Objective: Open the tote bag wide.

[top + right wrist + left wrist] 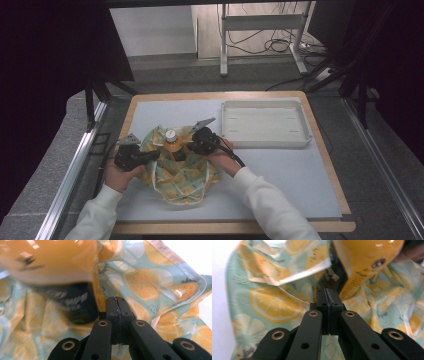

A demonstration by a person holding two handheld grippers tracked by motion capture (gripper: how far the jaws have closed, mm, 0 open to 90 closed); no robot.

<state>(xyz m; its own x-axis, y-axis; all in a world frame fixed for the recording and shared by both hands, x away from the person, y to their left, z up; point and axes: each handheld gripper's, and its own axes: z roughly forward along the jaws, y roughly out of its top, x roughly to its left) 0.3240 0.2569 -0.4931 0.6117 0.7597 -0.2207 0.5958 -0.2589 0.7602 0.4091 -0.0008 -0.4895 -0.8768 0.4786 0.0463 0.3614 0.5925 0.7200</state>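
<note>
One orange bottle (172, 144) upright on lemon-print cloth (180, 175), white cap up, both tongs pressed together.

White tray (265, 134) on the grey mat (300, 175), a metal stand (262, 22) and cables (272, 45) beyond the table.

L gripper (150, 156) & R gripper (194, 146) both clamped tight, tips facing inward

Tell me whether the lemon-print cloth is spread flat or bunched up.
Bunched up. The lemon-print cloth lies crumpled in folds around the orange bottle, its edges lifted rather than flat on the table.
</note>
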